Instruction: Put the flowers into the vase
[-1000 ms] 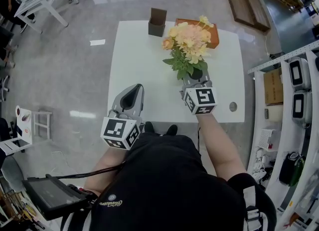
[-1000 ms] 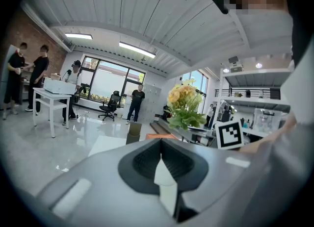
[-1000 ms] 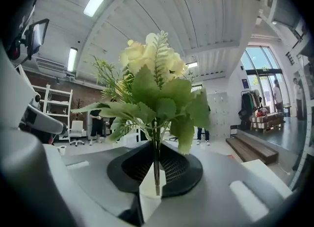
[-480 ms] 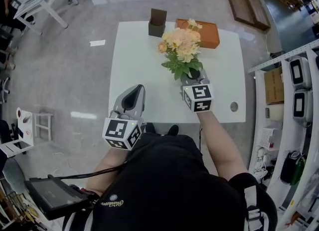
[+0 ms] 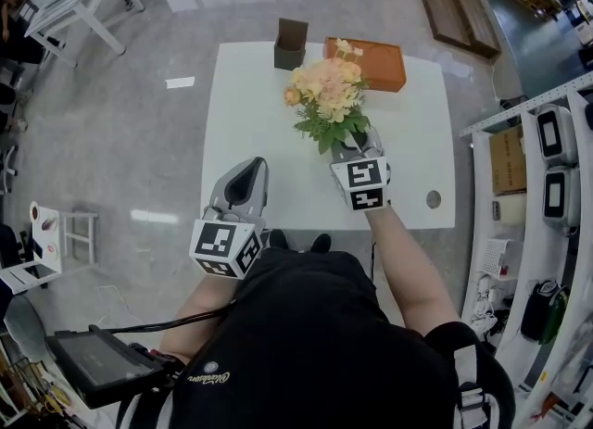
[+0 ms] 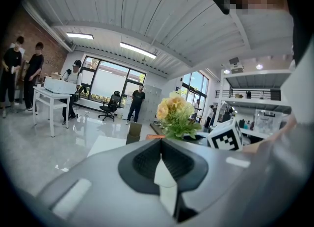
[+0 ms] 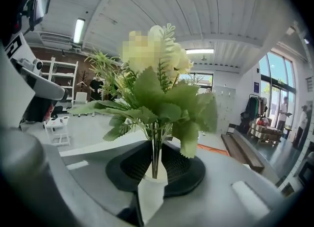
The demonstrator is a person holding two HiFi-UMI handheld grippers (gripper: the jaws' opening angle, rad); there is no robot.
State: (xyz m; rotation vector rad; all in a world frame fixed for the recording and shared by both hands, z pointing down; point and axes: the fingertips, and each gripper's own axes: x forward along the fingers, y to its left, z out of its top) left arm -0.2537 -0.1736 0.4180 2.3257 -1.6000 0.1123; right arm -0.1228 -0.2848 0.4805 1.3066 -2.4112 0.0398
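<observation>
A bunch of peach and yellow flowers with green leaves stands upright over the white table. Its stems run down between the pads of my right gripper, whose jaws are opening while still touching the stems. The vase, a dark brown square container, stands at the table's far edge, left of and beyond the bunch. My left gripper rests at the near left edge of the table, shut and empty. The left gripper view shows the flowers and the vase ahead.
An orange box lies at the far edge, right of the vase. A round cable hole sits in the table's near right corner. Shelving with white devices runs along the right. Several people stand in the background.
The right gripper has rolled and carried the flowers a little to the left, so the bunch stands nearer the vase's side. The left gripper has not moved.
</observation>
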